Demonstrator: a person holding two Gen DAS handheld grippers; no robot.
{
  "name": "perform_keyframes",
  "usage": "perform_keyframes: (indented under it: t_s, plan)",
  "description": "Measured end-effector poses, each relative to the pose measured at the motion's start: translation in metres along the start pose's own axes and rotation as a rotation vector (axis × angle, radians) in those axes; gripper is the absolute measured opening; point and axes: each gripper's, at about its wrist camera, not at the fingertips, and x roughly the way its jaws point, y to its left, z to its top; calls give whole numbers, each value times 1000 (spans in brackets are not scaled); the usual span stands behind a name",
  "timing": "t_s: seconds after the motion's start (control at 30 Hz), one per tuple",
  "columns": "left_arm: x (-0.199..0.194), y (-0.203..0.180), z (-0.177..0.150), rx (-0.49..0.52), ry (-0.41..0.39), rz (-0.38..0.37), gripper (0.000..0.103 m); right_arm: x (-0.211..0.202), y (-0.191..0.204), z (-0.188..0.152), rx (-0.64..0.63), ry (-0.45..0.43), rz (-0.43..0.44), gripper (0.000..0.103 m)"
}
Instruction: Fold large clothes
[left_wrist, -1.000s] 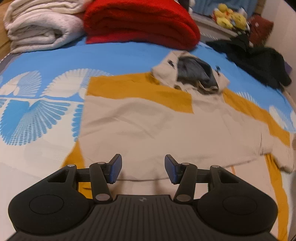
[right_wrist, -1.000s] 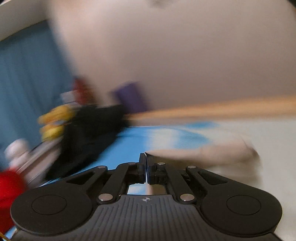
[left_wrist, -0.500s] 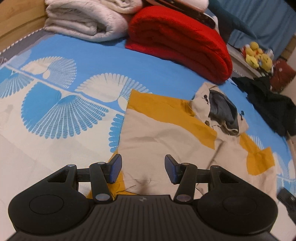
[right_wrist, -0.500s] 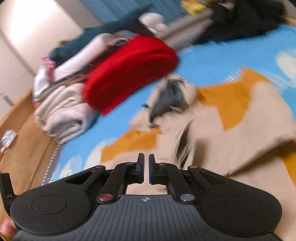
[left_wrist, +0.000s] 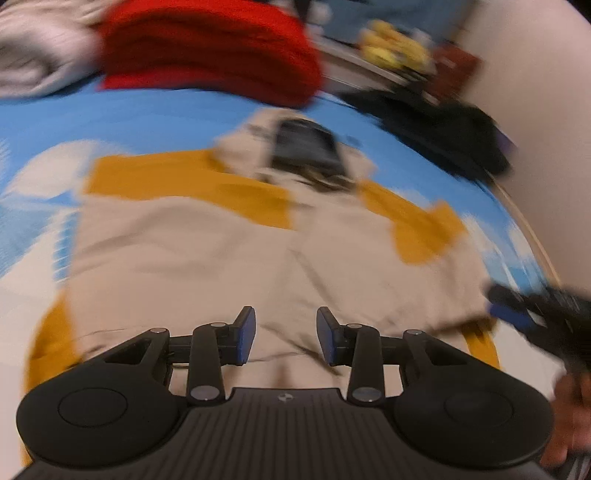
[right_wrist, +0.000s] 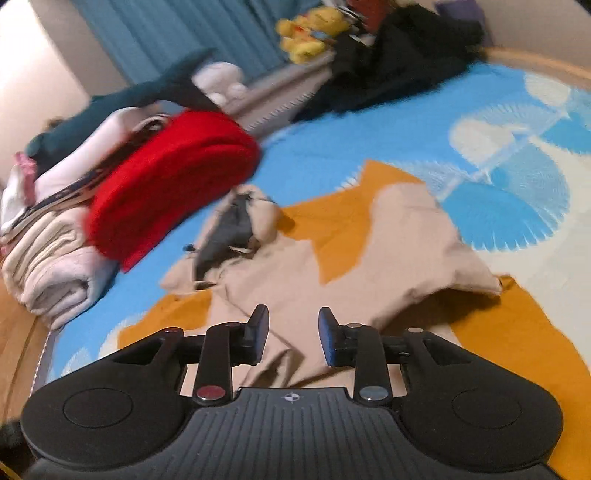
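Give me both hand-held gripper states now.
Left hand-held gripper: open, holding nothing, over the hoodie.
Right hand-held gripper: open, holding nothing.

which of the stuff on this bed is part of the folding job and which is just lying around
In the job: beige and mustard hoodie, left gripper, right gripper, both open above it.

Just lying about: red blanket, folded white blanket, black garment, yellow plush toys.

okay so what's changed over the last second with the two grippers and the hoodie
The right gripper opened its jaws: shut a second ago, slightly parted half a second ago, now wide apart and empty over the hoodie. It swung from the wall toward the bed. The left gripper stayed open and empty. The red blanket stayed put.
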Motion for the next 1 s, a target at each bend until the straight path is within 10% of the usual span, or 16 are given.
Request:
perform_keyframes:
  t_s: [0.5,0.57,0.63,1.0]
  plan:
    - [74,-66,-27,205,75,44,47,46,-57,7,258,153,-136,32]
    - [76,-67,-29,235,44,104,11,50,-60,6,282,161,-135,32]
    - [69,-63,-25,226,9,124,1,52,-59,6,284,163,-139,32]
    - [-38,64,17,-365,-334,302,0,58,-55,10,288,141,-141,32]
